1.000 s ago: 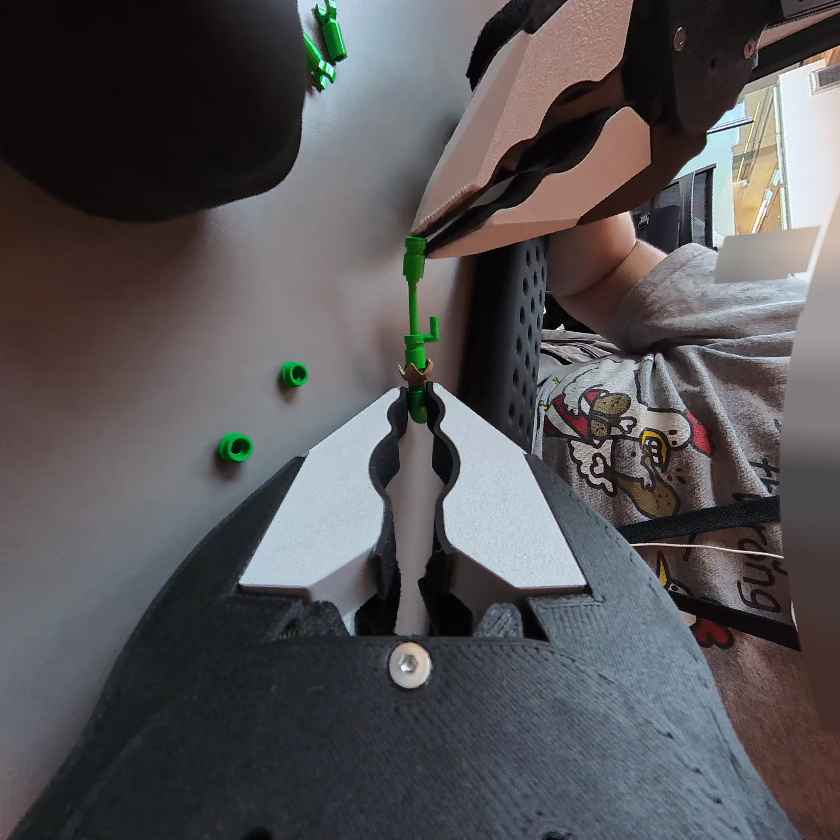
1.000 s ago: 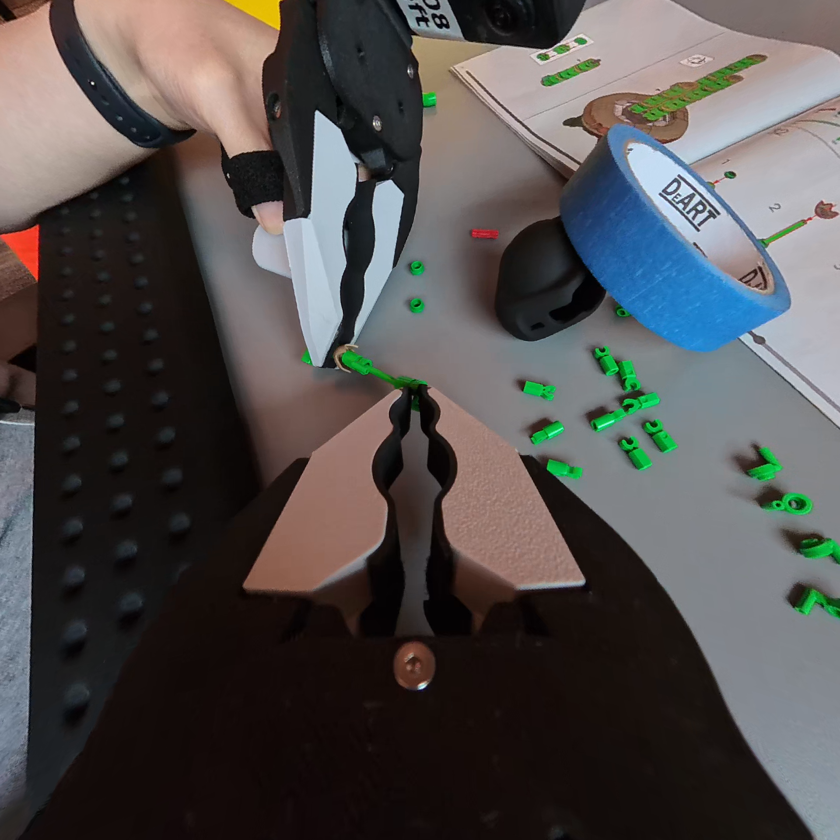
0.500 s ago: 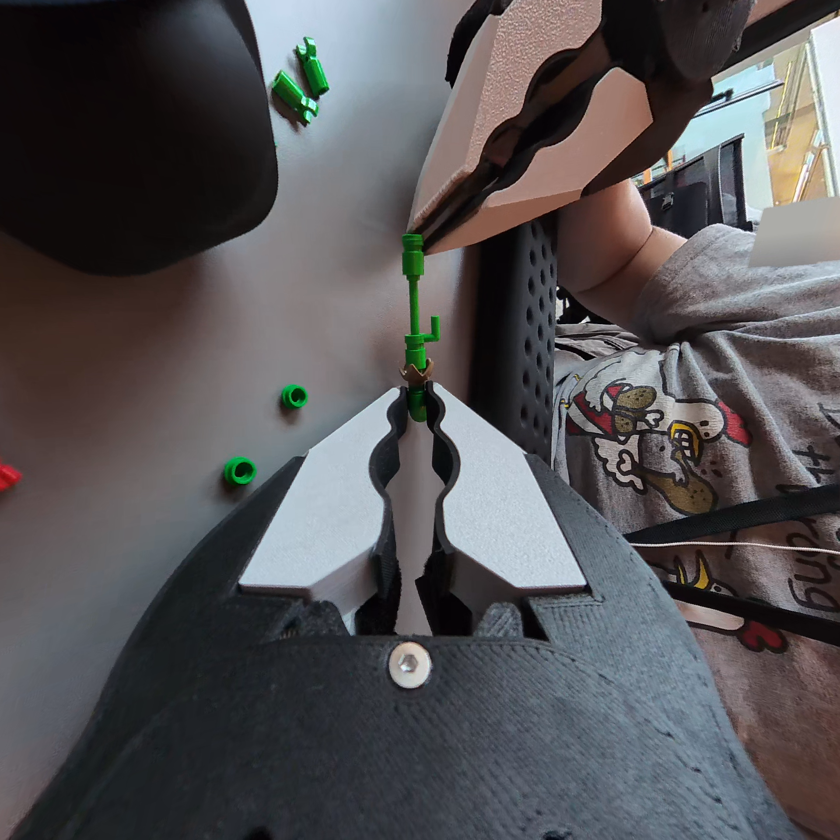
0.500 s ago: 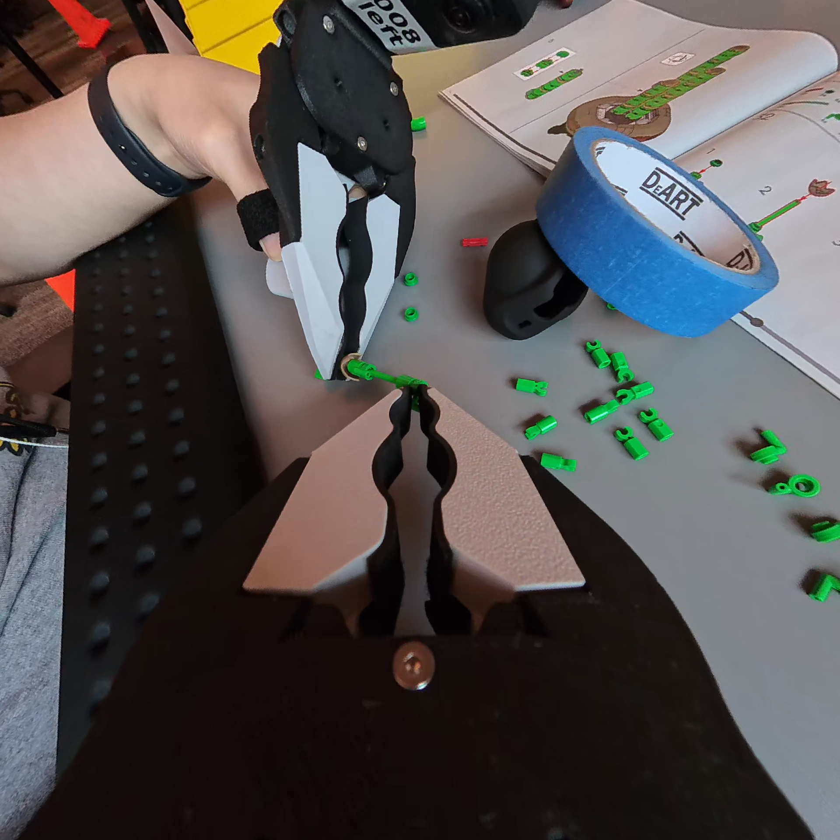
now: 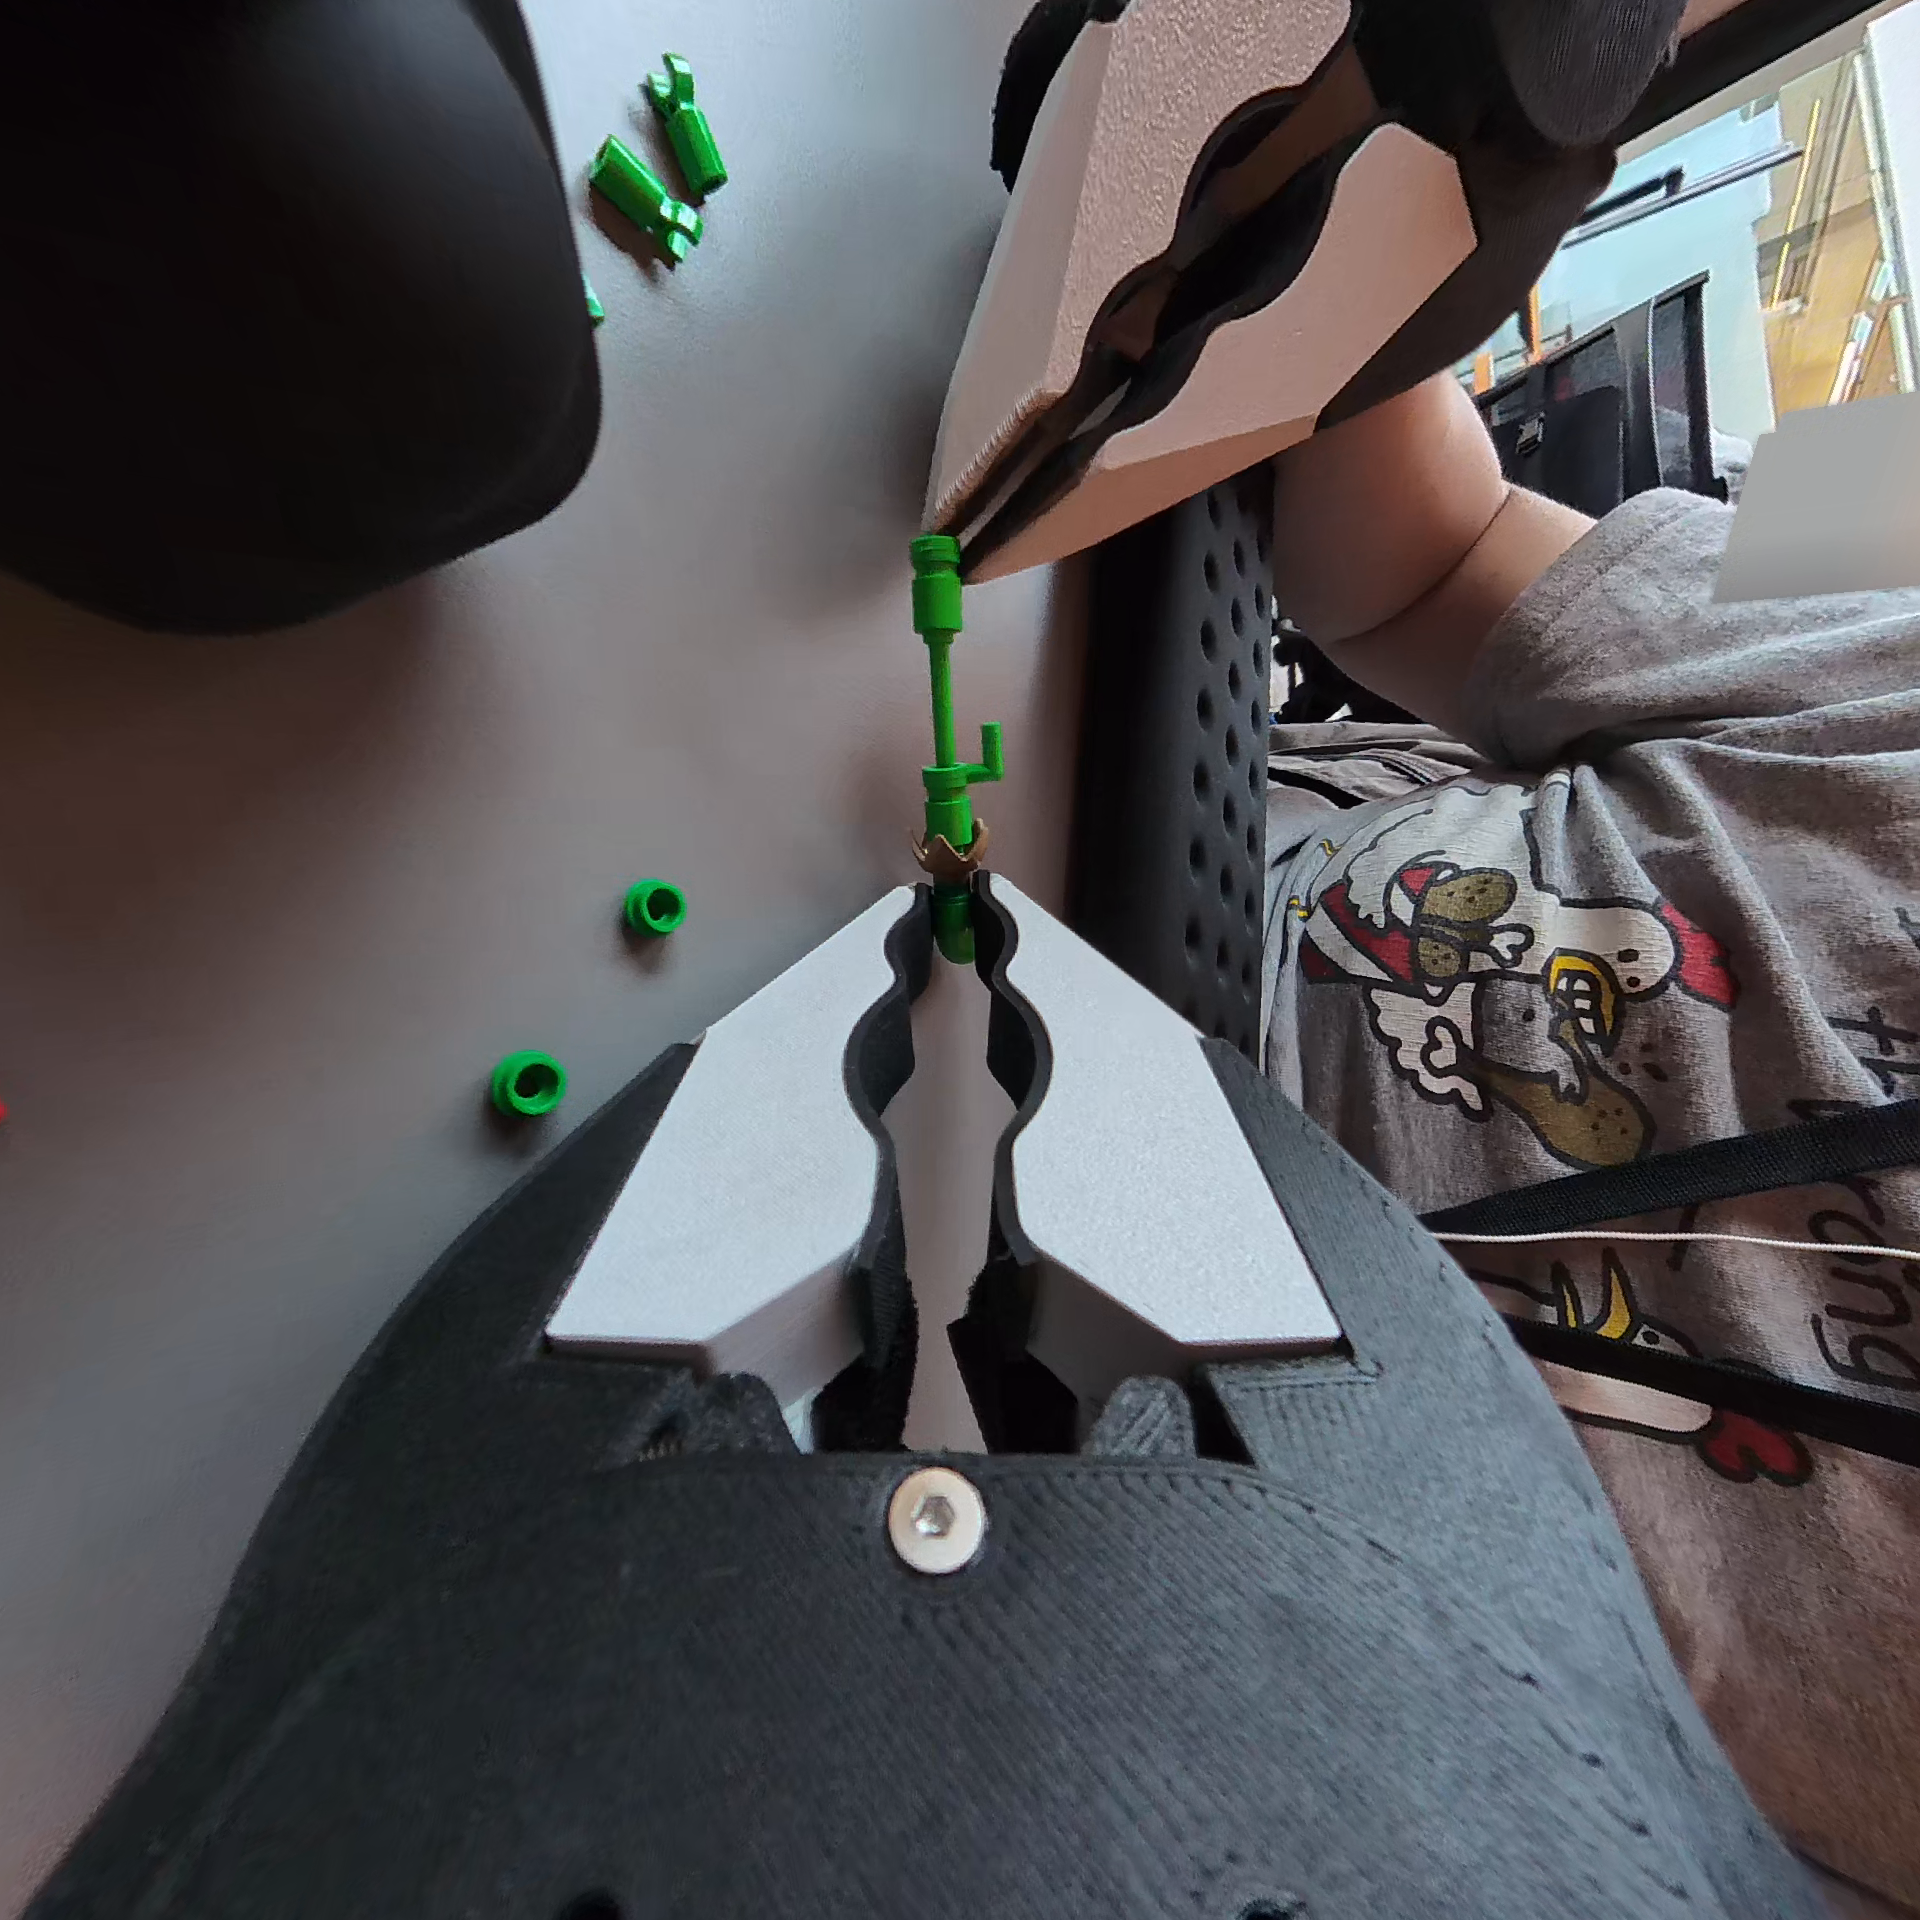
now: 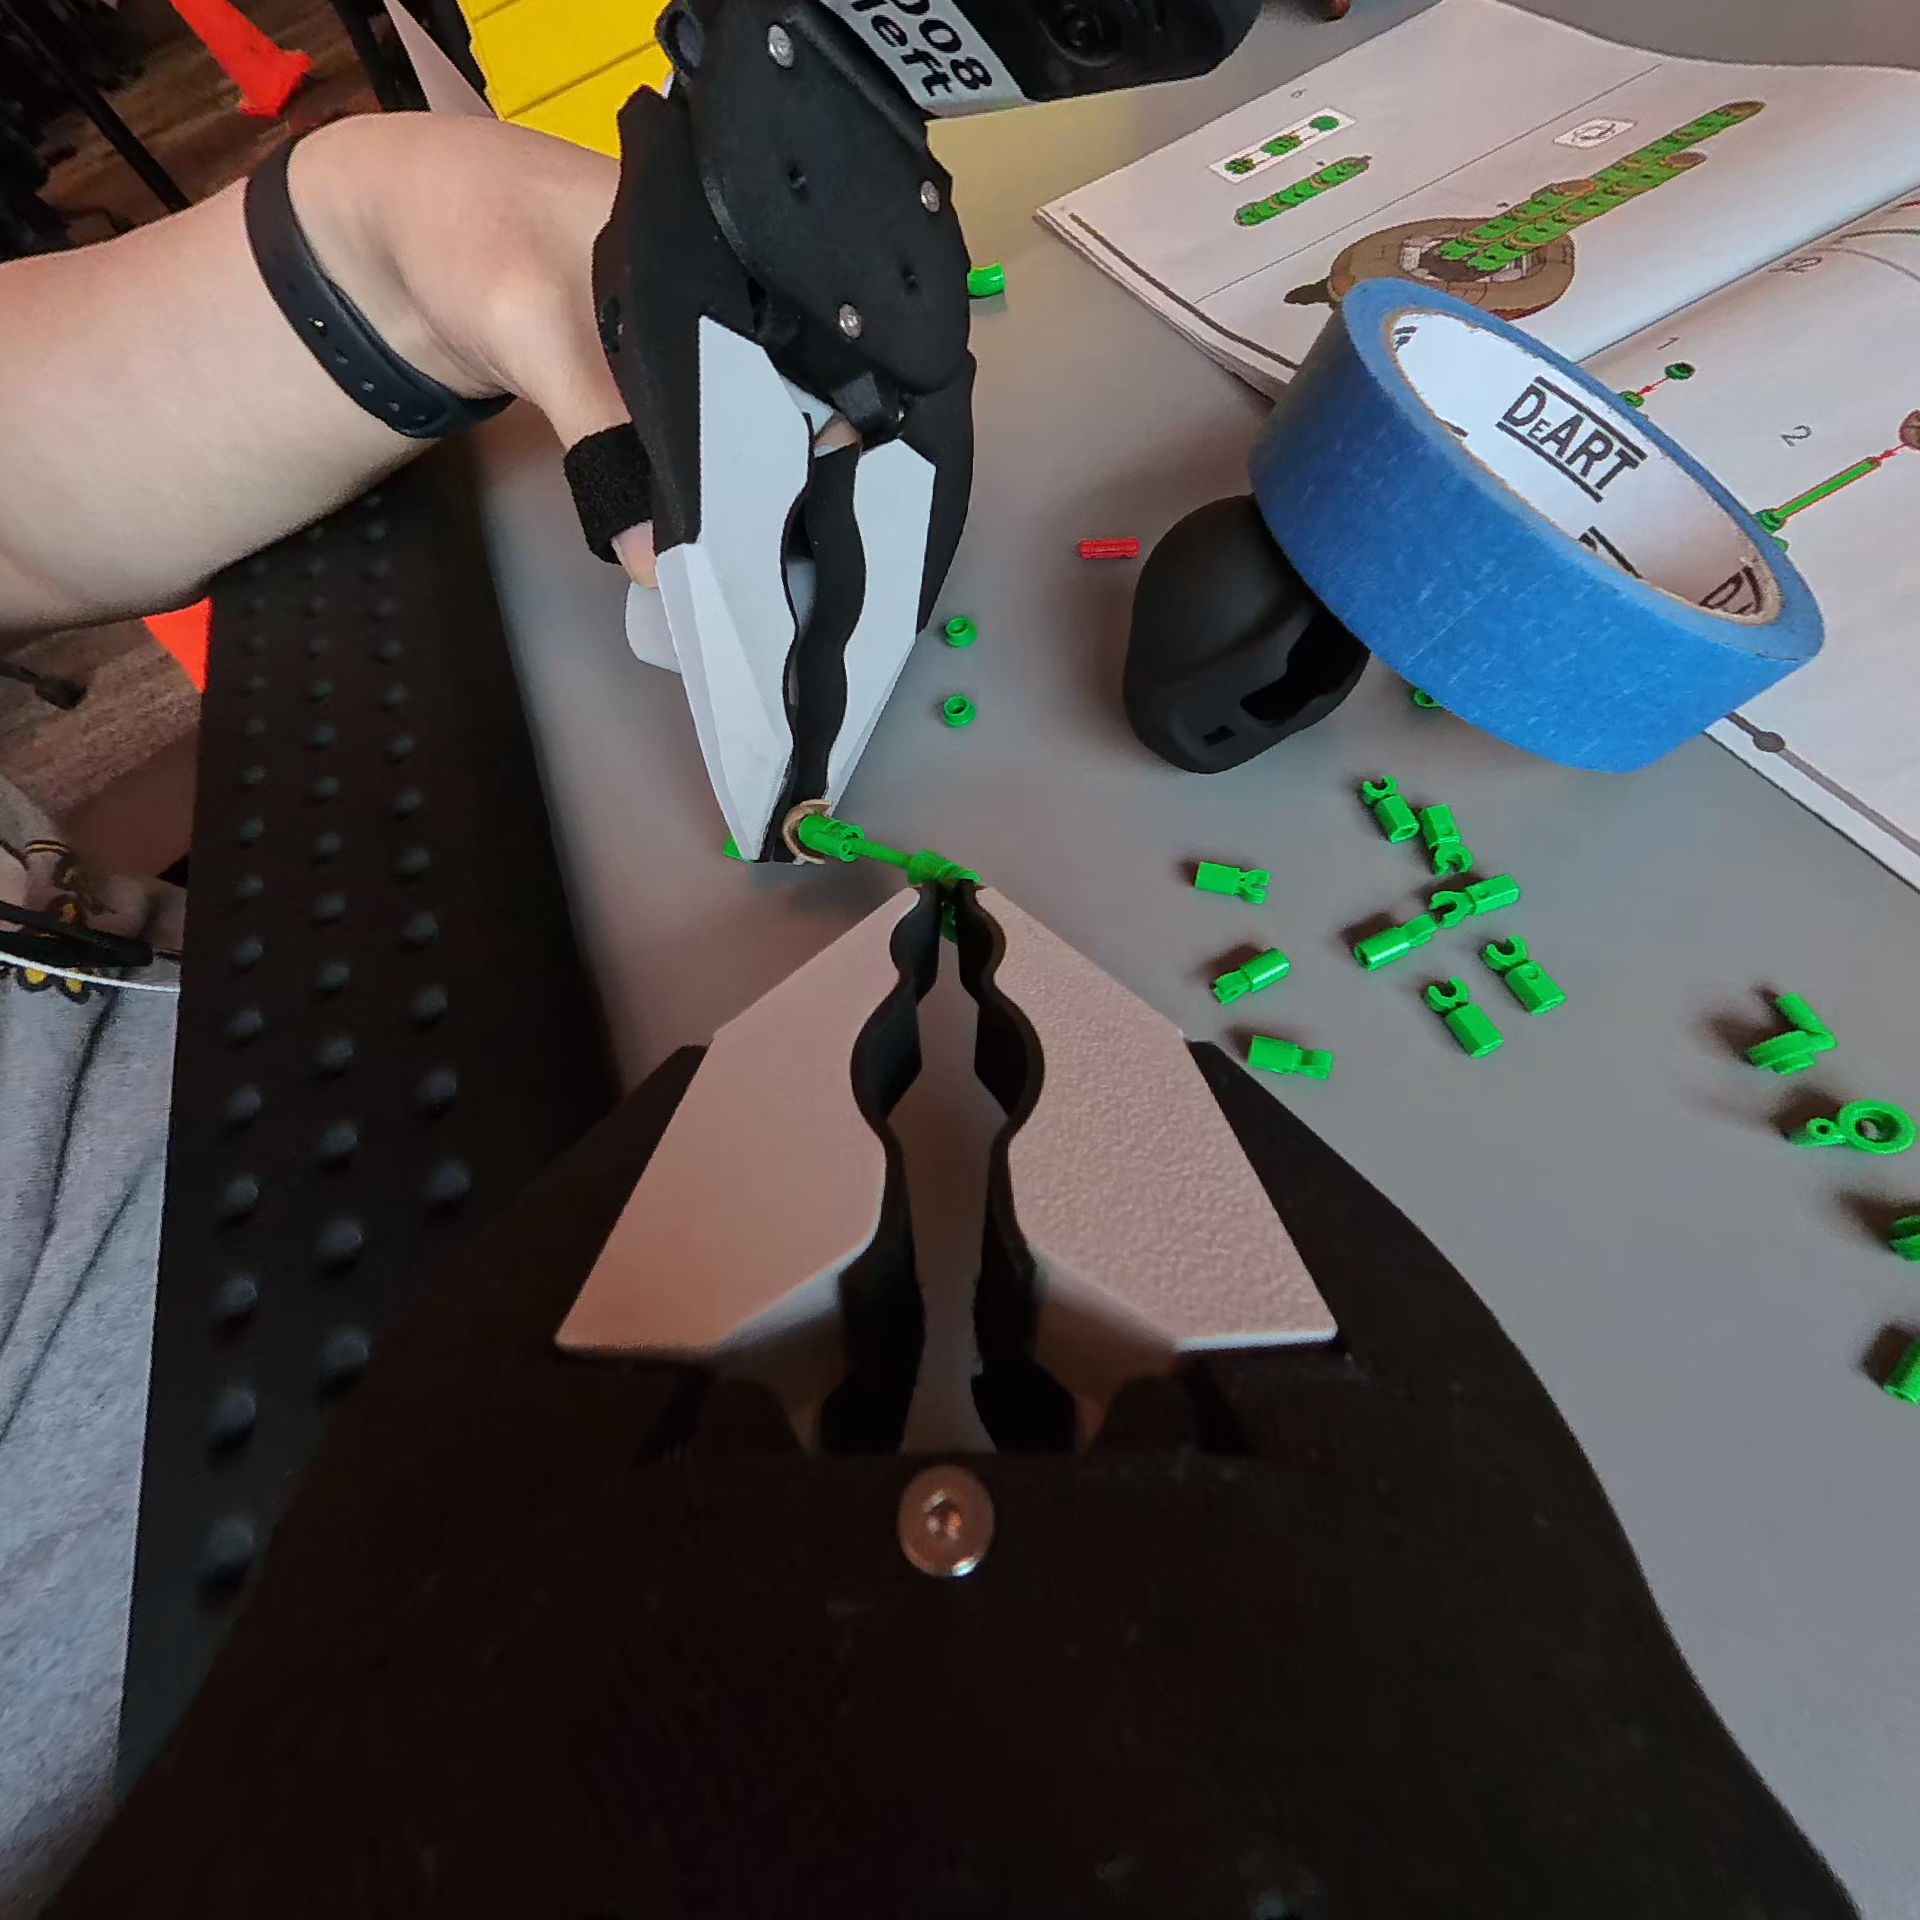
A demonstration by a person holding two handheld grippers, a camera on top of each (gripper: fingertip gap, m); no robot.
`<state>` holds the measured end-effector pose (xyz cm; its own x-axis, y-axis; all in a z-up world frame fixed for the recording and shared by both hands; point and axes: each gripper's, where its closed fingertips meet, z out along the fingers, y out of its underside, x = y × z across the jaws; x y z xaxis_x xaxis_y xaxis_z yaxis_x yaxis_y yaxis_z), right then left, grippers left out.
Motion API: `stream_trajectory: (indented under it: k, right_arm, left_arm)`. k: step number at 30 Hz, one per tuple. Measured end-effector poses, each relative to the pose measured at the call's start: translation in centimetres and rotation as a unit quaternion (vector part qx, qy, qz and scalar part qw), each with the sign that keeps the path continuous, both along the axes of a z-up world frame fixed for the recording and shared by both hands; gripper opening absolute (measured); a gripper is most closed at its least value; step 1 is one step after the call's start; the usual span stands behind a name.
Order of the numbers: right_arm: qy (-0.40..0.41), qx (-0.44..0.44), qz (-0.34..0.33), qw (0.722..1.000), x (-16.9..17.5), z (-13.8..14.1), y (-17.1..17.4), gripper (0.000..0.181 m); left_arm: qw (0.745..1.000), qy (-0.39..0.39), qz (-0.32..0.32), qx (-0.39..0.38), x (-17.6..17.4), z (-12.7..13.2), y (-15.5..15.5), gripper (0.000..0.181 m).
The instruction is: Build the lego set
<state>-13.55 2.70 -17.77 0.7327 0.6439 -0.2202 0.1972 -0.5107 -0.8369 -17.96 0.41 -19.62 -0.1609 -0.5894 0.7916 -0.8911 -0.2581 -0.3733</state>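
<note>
Grey table [image 6: 1455, 1351], black studded mat [image 6: 343, 935] along near edge. Green stem [image 5: 948, 727] held in air above table at both ends for alignment: left gripper [image 5: 951, 914] pinching end below brown collar [image 5: 948, 850]; right gripper [image 6: 943, 902] pinching far end. Loose: two green rings [image 5: 655, 907], about seven green clips [image 6: 1392, 940], one red pin [image 6: 1108, 548]. One blue tape roll [image 6: 1507, 561] weighting instruction booklet [image 6: 1455, 135].

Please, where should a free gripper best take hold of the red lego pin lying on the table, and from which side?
Probably across the middle of the red pin, coming straight down from above. It lies flat on the grey table, apart from other parts, so the fingers can close on its long sides. The black object sits close on one side.
</note>
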Motion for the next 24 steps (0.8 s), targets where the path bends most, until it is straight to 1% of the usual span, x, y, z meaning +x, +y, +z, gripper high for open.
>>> stream_trajectory:
  k: [8,11,15,19,24]
  right_arm:
    - [0.014,-0.007,0.06,0.998,-0.7,0.1,-1.4,0.0]
    - [0.013,-0.005,0.07,0.997,-0.8,0.1,-1.6,0.001]
    - [0.001,-0.003,0.056,0.998,-0.6,-0.1,-1.4,0.001]
    - [-0.002,-0.001,0.033,0.999,-0.2,-0.1,-0.9,0.001]
    - [-0.001,-0.003,0.013,1.0,0.3,-0.1,-0.4,0.001]
  left_arm:
    - [0.999,-0.007,-0.044,0.029,-0.8,-0.1,-1.0,0.005]
    - [0.998,-0.008,-0.053,0.037,-0.9,-0.1,-1.3,0.006]
    - [0.999,0.001,-0.036,0.022,-0.6,-0.1,-1.1,0.006]
    - [1.0,0.001,-0.017,0.025,-0.2,-0.1,-0.7,0.005]
    - [1.0,0.008,0.008,-0.001,0.3,0.0,-0.6,0.005]
